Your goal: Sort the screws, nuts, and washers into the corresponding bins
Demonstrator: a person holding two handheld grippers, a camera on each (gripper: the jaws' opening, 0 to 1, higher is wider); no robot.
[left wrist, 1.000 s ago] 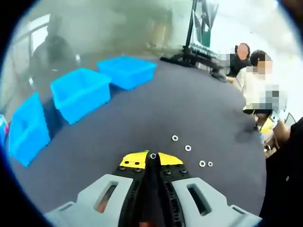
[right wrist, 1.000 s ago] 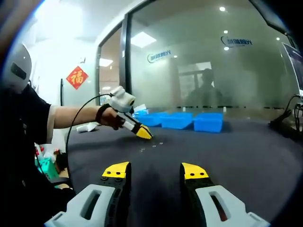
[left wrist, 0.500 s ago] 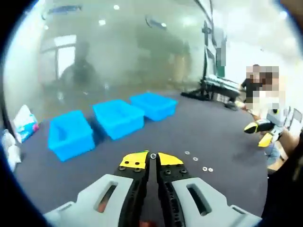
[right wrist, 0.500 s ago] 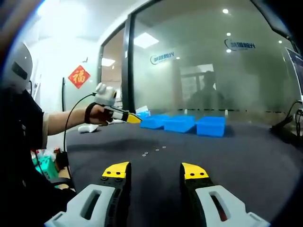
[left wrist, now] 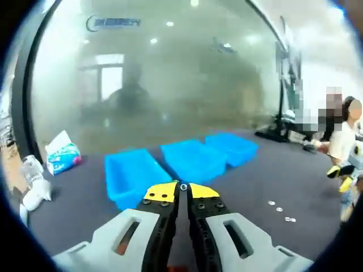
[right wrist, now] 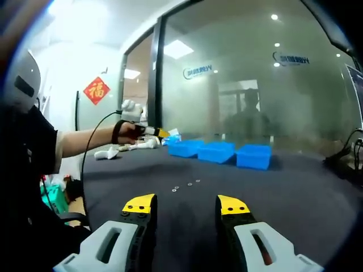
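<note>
Left gripper view: left gripper [left wrist: 182, 191] fingers pinched nearly together w/ a small washer [left wrist: 183, 186] held at the tips, raised above the worktop [left wrist: 74, 198] just short of the nearest of three blue bins [left wrist: 134, 174] in a row. Loose washers [left wrist: 279, 208] lie on the worktop nearer the person's edge. Right gripper view: right gripper [right wrist: 186, 204] fingers wide, nothing between them.

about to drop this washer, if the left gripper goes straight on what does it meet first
Probably the nearest blue bin, just beyond the left gripper, which is shut on a small washer. Depth is hard to judge.
</note>
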